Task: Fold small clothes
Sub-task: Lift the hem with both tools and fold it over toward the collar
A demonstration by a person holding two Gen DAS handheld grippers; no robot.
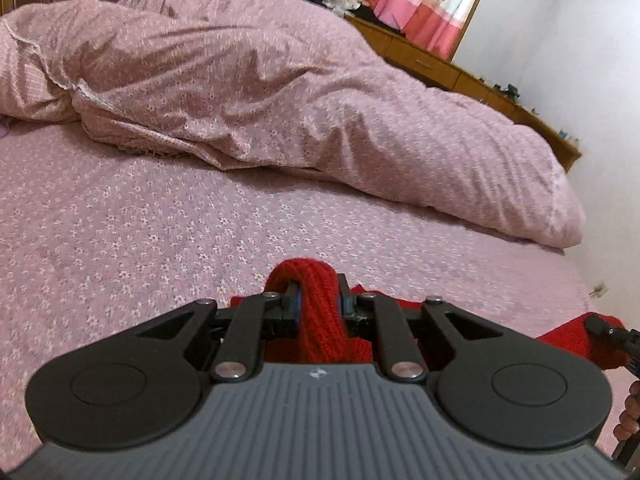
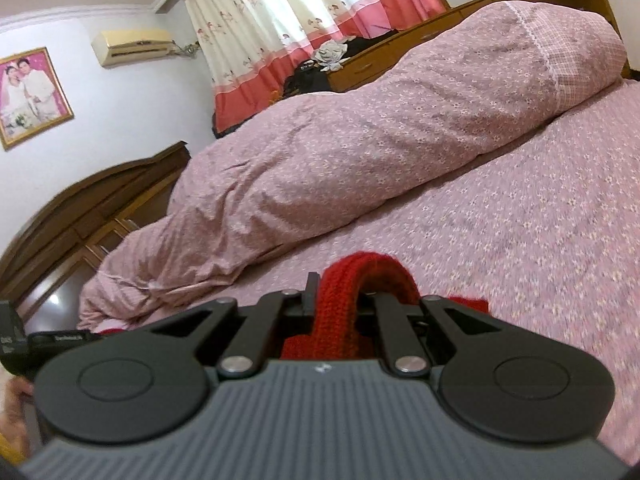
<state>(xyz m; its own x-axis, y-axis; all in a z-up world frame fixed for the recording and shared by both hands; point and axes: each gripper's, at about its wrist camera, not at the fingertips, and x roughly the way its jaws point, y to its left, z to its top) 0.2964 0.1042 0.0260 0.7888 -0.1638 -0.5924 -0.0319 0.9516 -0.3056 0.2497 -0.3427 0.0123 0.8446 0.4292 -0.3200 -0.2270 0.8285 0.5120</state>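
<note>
A red knitted garment (image 1: 320,320) is pinched in my left gripper (image 1: 318,300), its ribbed edge bulging up over the fingertips. The knit stretches right toward my right gripper (image 1: 612,336), seen at the right edge of the left wrist view. In the right wrist view, my right gripper (image 2: 340,300) is shut on another fold of the same red knit (image 2: 340,328), which loops over the tips. My left gripper shows at the left edge of that view (image 2: 24,344). Both hold the garment just above the pink flowered bedsheet (image 1: 160,240). The rest of the garment is hidden under the grippers.
A bunched pink flowered duvet (image 1: 280,92) lies across the far half of the bed, also in the right wrist view (image 2: 340,152). A wooden ledge (image 1: 460,72) and pink curtains (image 2: 300,28) stand behind it. The bed edge and white wall (image 1: 600,120) are to the right.
</note>
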